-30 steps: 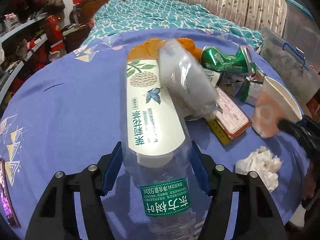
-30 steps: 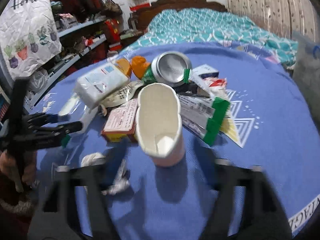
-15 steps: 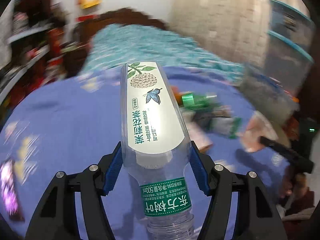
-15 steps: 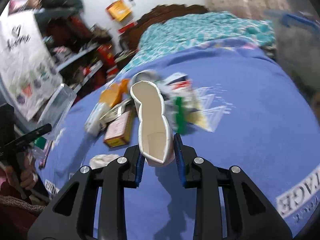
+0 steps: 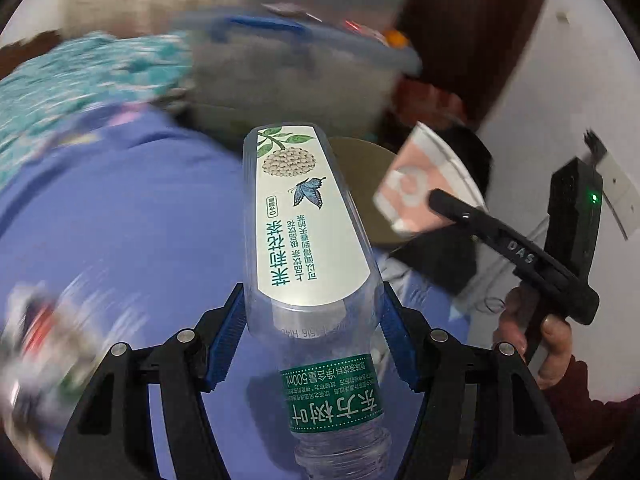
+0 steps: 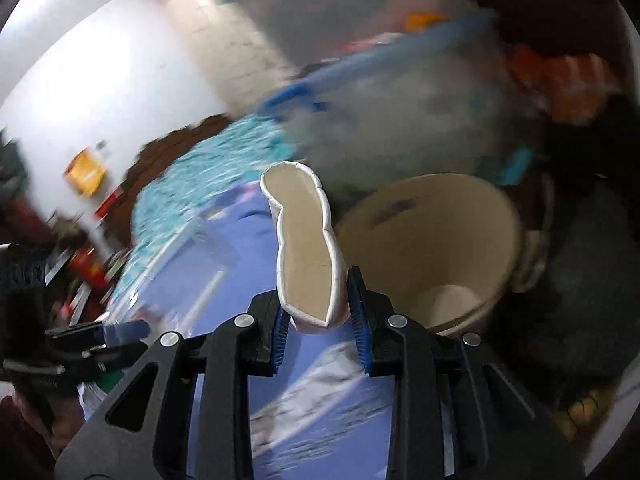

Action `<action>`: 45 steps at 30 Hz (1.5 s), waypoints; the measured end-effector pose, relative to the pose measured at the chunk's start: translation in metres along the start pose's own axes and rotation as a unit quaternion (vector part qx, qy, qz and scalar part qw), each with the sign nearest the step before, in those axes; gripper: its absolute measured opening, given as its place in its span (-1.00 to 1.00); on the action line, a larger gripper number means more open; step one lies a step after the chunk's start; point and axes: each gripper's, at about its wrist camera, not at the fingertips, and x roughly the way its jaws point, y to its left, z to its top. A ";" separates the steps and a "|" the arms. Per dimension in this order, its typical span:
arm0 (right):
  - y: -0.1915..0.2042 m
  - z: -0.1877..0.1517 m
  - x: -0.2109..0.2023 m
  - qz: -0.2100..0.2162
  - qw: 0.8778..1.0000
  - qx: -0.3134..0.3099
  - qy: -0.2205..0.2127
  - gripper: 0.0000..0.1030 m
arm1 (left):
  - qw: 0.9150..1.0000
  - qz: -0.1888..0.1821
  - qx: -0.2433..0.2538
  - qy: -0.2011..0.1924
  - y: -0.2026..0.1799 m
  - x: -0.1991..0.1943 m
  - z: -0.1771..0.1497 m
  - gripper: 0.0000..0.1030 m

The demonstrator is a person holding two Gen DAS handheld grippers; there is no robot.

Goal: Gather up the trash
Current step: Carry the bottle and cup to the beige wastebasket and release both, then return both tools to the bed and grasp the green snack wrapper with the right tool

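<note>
The clear plastic drink bottle with a pale label and green neck band is pinched at its shoulder between the blue-padded fingers of the left tool, neck toward the camera and base pointing away, a grip low on the body that likely keeps the light, empty bottle from swinging. The squashed white paper cup with a pink printed outside is clenched near its base in the right tool, its rim crushed into a narrow slot by the squeeze, mouth facing the camera. Both pieces are lifted clear of the blue patterned cloth covering the tabletop. Just past the cup in the right wrist view stands a round beige plastic bin, open-mouthed and beside the tabletop's edge; from the left wrist view the cup hangs over that same spot. Judging by this, both items are being carried to the bin for dropping. The background is blurred; a grey storage box with a blue lid sits beyond.
</note>
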 end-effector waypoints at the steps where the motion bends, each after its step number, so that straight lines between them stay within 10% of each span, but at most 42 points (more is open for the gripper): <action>1: -0.011 0.004 0.007 -0.014 1.000 0.010 0.005 -0.42 | 1.000 -0.007 0.008 0.009 -0.008 0.016 0.010 0.20; 6: -0.042 0.016 0.026 -0.040 0.998 0.032 0.023 -0.26 | 0.997 -0.039 0.011 0.065 -0.030 0.090 0.051 0.22; 9: -0.050 0.014 0.027 -0.046 0.998 0.042 0.014 0.20 | 0.998 -0.015 0.010 0.068 -0.035 0.112 0.064 0.52; 16: -0.057 0.010 0.009 -0.044 0.998 0.049 -0.015 0.20 | 1.000 -0.004 -0.012 0.013 -0.029 0.064 0.063 0.52; 26: 0.024 -0.021 0.006 0.061 0.998 -0.011 0.028 -0.12 | 0.993 0.034 -0.060 -0.099 0.023 -0.117 -0.047 0.50; 33: 0.121 -0.067 0.039 0.161 0.975 -0.083 0.125 -0.18 | 0.952 0.144 -0.225 -0.149 0.108 -0.231 -0.168 0.45; 39: 0.199 -0.116 0.052 0.219 0.942 -0.155 0.202 -0.18 | 0.922 0.172 -0.311 -0.156 0.129 -0.262 -0.249 0.45; 45: 0.240 -0.152 0.064 0.208 0.929 -0.197 0.232 -0.18 | 0.935 0.132 -0.307 -0.117 0.125 -0.222 -0.262 0.46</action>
